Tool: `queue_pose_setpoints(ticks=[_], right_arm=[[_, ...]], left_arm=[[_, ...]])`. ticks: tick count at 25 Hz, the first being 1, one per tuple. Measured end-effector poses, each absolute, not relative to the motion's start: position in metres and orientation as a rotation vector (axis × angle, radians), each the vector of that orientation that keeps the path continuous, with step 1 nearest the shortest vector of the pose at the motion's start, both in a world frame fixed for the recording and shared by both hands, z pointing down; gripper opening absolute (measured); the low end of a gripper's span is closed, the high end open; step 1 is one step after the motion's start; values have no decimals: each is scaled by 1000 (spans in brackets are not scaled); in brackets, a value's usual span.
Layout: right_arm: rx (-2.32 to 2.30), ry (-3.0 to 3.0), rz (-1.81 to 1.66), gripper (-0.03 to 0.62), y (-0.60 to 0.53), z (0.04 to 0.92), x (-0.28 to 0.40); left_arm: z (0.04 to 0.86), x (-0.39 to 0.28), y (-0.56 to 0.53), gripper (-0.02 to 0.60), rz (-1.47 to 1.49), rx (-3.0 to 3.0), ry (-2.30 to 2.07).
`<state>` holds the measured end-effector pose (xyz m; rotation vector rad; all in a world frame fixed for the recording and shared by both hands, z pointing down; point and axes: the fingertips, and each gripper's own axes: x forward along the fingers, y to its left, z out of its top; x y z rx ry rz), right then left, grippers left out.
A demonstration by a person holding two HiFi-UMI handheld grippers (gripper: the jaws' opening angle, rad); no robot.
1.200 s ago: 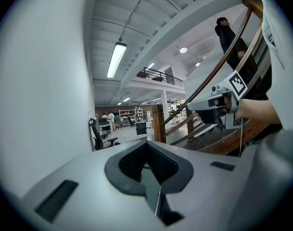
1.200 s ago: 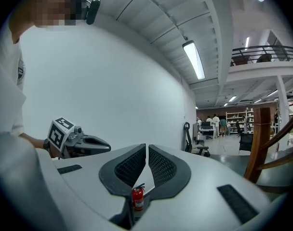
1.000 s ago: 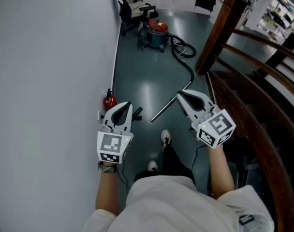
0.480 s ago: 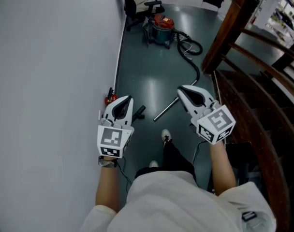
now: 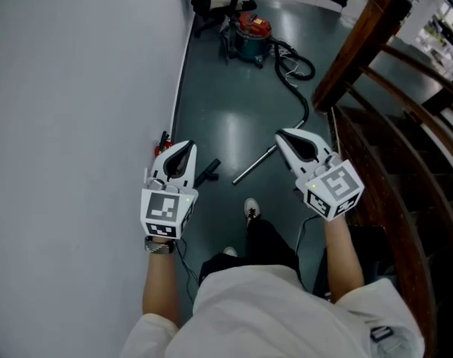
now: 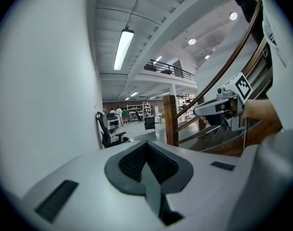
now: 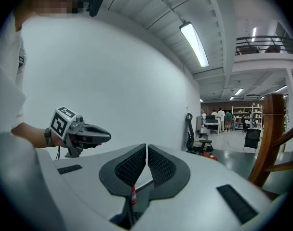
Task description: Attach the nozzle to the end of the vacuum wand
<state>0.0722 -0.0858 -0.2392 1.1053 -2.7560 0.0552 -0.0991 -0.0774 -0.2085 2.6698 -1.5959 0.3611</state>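
Observation:
The metal vacuum wand (image 5: pixel 254 165) lies slantwise on the dark floor ahead of my feet. A black nozzle (image 5: pixel 207 173) lies on the floor just left of the wand's near end, apart from it. My left gripper (image 5: pixel 188 149) hovers in the air left of the nozzle, shut and empty. Over the wand's far part my right gripper (image 5: pixel 282 135) is held up, shut too, with nothing in it. The left gripper view looks level over its closed jaws (image 6: pixel 145 147) at the right gripper (image 6: pixel 219 108). From the right gripper (image 7: pixel 146 149), the other view shows the left gripper (image 7: pixel 84 133).
A red and teal vacuum cleaner (image 5: pixel 252 34) stands further along the floor, its black hose (image 5: pixel 301 99) curling toward the wand. A white wall (image 5: pixel 77 125) runs along the left, a wooden stair railing (image 5: pixel 360 51) on the right. A small red object (image 5: pixel 162 147) sits by the wall.
The person has stepped forward along the floor. Both shut grippers have come lower, and the left one has shifted toward the wall. Wand, nozzle and vacuum lie as before.

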Motion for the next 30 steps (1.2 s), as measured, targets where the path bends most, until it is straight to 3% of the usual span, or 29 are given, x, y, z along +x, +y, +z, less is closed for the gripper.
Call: queue_pose_setpoints(ticks=[30], right_arm=[[1055,-2755,93,30,-171,-84,85]], left_arm=[[-54,-104,-145,-5,384,2573,-1665]])
